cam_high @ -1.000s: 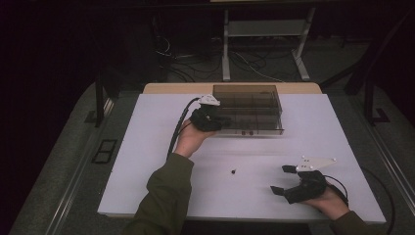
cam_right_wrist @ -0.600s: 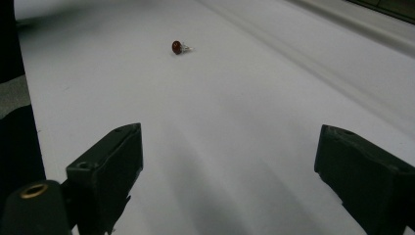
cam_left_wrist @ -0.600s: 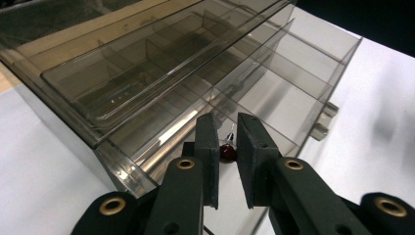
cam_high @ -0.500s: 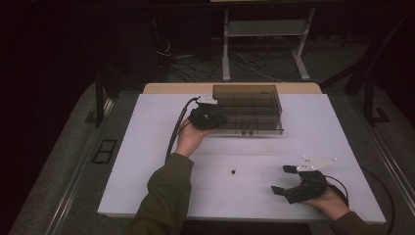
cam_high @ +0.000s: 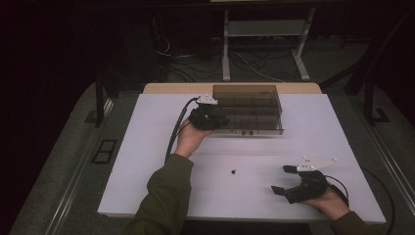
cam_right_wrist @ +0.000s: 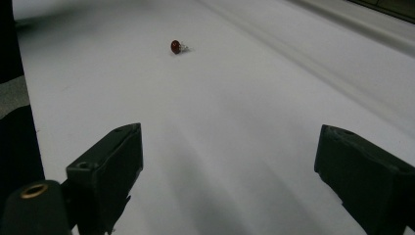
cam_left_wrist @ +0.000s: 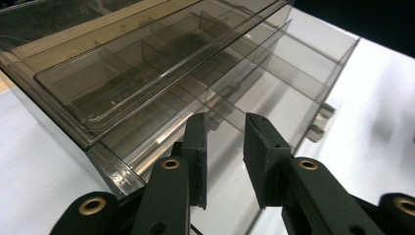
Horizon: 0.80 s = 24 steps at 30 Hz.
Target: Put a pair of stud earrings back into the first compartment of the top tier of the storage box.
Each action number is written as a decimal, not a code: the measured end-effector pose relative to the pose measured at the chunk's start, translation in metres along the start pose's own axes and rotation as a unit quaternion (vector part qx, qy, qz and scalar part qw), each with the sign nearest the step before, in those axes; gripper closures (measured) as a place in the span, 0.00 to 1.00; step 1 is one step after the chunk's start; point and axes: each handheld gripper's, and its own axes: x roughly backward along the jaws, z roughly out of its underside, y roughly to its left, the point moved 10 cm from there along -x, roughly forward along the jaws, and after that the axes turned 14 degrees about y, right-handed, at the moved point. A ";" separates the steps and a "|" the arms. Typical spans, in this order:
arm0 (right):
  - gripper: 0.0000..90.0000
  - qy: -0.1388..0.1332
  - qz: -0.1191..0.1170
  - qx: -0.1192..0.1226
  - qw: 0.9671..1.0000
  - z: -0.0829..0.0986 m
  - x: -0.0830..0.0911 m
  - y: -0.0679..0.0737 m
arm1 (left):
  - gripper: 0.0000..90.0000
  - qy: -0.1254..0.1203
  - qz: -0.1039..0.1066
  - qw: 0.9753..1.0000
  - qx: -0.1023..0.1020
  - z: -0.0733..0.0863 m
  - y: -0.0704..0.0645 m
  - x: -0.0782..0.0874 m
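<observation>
left claw (cam_high: 222, 119) at the near left corner of the smoky clear organizer box (cam_high: 249, 110), far middle of the white table (cam_high: 147, 161). in the left gripper view the claw (cam_left_wrist: 225, 147) has its jaws drawn close, a narrow gap between the pads, straddling a thin front wall of the organizer box (cam_left_wrist: 161, 83); cannot tell if the pads actually pinch it. box has several divided compartments, a shallow tray level on top.

right claw (cam_high: 288, 180) low over the near right part of the table, jaws spread wide, nothing between them. right gripper view: claw (cam_right_wrist: 230, 166) wide, bare table under it.

small dark red bead with a pale stub (cam_right_wrist: 176, 47) lies loose on the table ahead of the right claw, well apart from it. in the high view the bead (cam_high: 234, 172) sits near mid-table, between the two claws, well short of the box.
</observation>
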 end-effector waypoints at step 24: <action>0.11 -0.002 0.002 0.001 1.000 0.000 0.001 -0.002 | 0.50 -0.014 0.015 1.000 -0.016 0.018 -0.032 0.034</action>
